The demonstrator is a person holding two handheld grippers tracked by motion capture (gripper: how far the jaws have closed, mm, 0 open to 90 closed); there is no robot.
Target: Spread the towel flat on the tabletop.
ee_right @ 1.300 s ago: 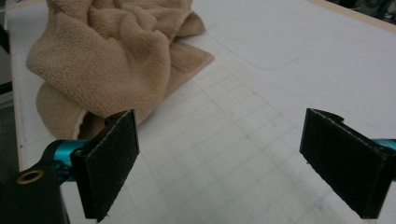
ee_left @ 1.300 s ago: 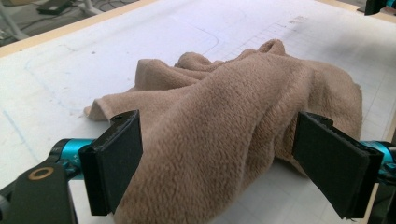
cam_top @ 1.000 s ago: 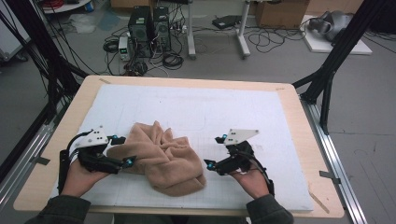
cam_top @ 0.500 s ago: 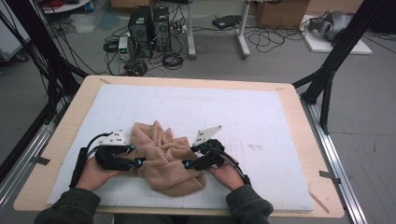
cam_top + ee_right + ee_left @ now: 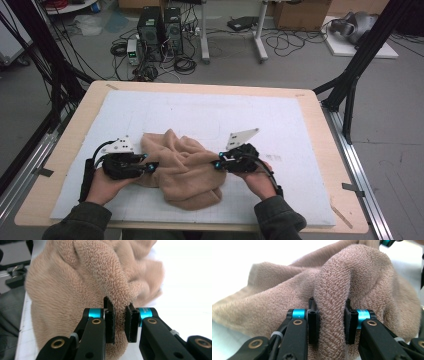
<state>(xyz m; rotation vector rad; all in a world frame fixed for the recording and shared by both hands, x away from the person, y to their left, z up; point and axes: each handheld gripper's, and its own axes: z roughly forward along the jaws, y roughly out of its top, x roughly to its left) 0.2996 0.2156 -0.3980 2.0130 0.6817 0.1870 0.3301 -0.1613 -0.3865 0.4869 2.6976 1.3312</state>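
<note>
Towel point(image 5: 182, 172): tan terry cloth, bunched in a rumpled heap on the near half of the white mat point(image 5: 210, 120), between the two hands.
Left gripper point(image 5: 152, 166): down at the towel's left edge, jaws pressed onto a thick upright fold; from the left gripper view point(image 5: 329, 323), pads squeezing that ridge of cloth from both sides, fold filling the gap.
Right gripper point(image 5: 216, 164): in at the towel's right edge, jaws pinched on a thinner fold; from the right gripper view point(image 5: 120, 322), narrow gap, terry caught tight between the pads.
Left hand point(image 5: 102, 182): wrapped round the gripper body, forearm in a dark green sleeve coming from the bottom edge.
Right hand point(image 5: 260, 181): under its gripper, grey three-cornered plate point(image 5: 242, 137) tilted up above it.
Table point(image 5: 65, 150): pale wooden top, mat covering most of it, black frame legs at both sides.
Floor beyond: computer tower point(image 5: 161, 26) and tangled cables past the far edge.
</note>
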